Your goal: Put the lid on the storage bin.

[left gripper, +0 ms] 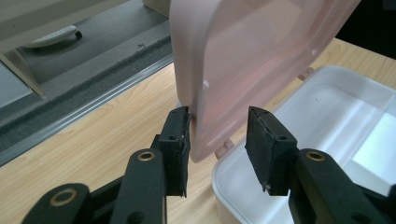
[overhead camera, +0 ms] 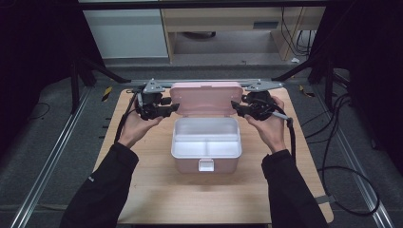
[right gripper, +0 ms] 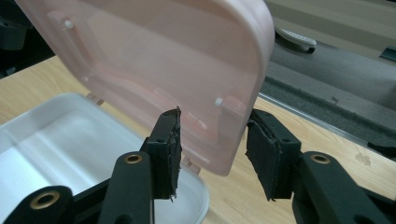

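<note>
Pink plastic box [overhead camera: 206, 159] sits near the middle of the wooden table [overhead camera: 142, 190], its lid [overhead camera: 206, 99] swung up on the far hinges and standing roughly upright, so the white tray [overhead camera: 206, 137] with its compartments lies bare. Both grippers flank the lid's side edges. The left gripper [overhead camera: 164, 109] straddles the lid's left rim; in the left gripper view its jaws stand part open, one pad [left gripper: 177, 149] just touching the outer face of the lid [left gripper: 243, 70] while the other pad [left gripper: 264, 144] hangs apart from the inner face, so there is no real clamp. The right gripper [overhead camera: 240, 109] mirrors it on the other rim; in the right gripper view the lid's corner [right gripper: 219, 135] lies between the jaws, with the left pad [right gripper: 167, 149] close against the inner face and the right pad [right gripper: 266, 154] seemingly clear of it, so I judge no firm hold there either. No earlier picture settles whether the lid is on its way up or down, but the step in hand looks like handling the lid by both edges at once. The next move calls for both hands to work evenly, tipping the lid about its hinges without twisting it, while the light box stays put on the table.
</note>
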